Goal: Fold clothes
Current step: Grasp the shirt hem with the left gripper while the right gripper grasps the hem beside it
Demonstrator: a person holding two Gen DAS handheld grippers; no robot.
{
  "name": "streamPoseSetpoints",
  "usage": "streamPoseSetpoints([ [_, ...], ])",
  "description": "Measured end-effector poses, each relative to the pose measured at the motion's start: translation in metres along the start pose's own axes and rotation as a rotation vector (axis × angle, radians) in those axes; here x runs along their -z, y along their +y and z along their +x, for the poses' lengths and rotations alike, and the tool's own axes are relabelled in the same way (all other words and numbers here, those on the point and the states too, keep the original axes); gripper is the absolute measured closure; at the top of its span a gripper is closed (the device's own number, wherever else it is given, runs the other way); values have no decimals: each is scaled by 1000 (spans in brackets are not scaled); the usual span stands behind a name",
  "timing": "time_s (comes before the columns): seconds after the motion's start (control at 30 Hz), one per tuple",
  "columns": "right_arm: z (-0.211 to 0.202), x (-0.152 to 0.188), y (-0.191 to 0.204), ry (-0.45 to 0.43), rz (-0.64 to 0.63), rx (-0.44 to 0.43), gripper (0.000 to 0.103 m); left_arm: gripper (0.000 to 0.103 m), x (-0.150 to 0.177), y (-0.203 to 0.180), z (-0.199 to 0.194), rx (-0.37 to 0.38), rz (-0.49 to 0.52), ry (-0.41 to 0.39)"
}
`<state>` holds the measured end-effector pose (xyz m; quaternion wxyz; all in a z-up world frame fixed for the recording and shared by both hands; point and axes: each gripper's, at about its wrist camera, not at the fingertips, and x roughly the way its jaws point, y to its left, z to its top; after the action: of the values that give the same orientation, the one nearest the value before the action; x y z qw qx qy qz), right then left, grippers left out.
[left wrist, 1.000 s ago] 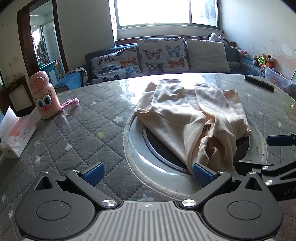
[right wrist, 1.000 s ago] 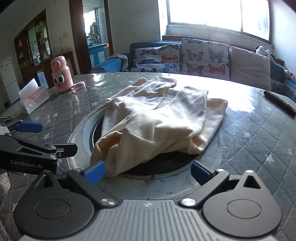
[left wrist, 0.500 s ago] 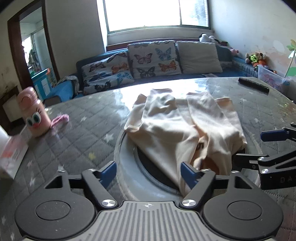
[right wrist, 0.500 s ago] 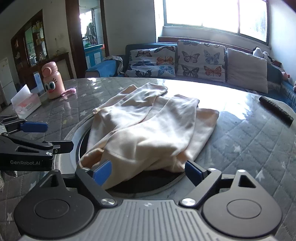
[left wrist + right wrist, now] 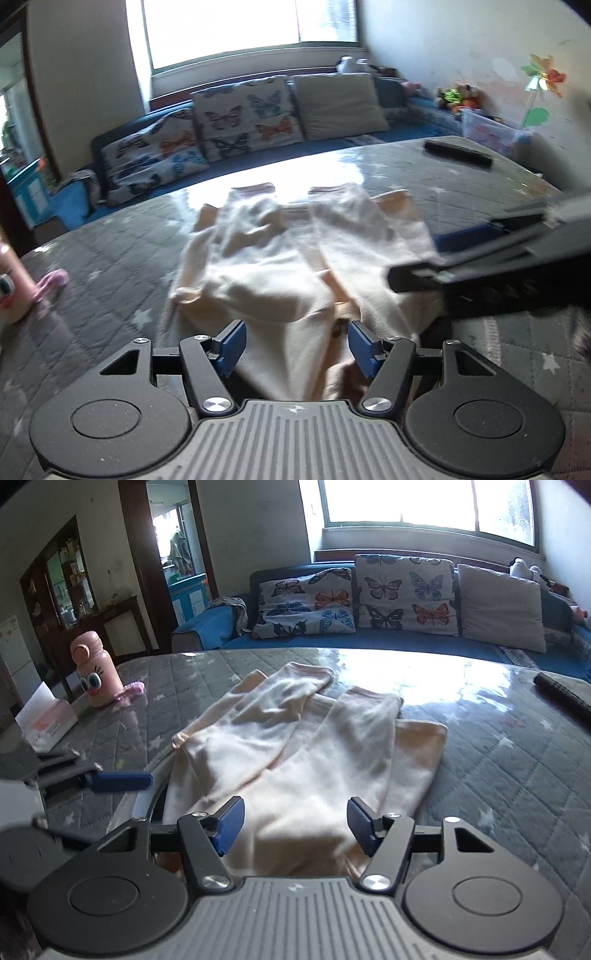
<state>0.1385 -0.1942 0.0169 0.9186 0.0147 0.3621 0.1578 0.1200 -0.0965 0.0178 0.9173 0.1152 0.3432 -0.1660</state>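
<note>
At the left of the right wrist view a pink bottle (image 5: 96,674) stands on the grey table (image 5: 517,760). In the middle lies the cream garment (image 5: 295,753), rumpled, sleeves laid over it. The left gripper (image 5: 294,347) and right gripper (image 5: 294,825) both sit at its near edge, jaws wide, holding nothing. I think they are lining up to pinch that edge; next they need to close on cloth.

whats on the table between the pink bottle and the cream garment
In the right wrist view, only bare quilted table cover separates the pink bottle from the cream garment. A small pink item lies against the bottle's base on that side.
</note>
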Motion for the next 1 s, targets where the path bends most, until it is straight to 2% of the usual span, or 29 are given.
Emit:
streamPoseSetpoints([
  [0.07,7,-5,1,7,2,-19,46,41,-2,-1,7,10,5,11],
  [0.13,16,-9,2,21,5,-43,48,60,-3,2,14,25,-11,28],
  [0.17,21,-11,2,31,4,-50,50,65,-4,3,18,32,-19,36],
  [0.23,31,-12,5,52,-2,-65,52,84,-4,6,23,50,-43,47],
  [0.33,43,-9,8,86,-1,-91,67,93,0,8,21,58,-42,41],
  [0.43,42,-5,6,97,10,-102,82,96,3,15,11,49,-60,23],
  [0.5,38,-2,4,93,18,-101,96,97,4,21,1,35,-83,7],
  [0.8,-16,10,-16,5,40,-63,99,98,11,51,-43,-25,-182,-66],
  [1.0,-59,32,-30,-26,53,-71,100,99,41,68,-82,-29,-252,-63],
])
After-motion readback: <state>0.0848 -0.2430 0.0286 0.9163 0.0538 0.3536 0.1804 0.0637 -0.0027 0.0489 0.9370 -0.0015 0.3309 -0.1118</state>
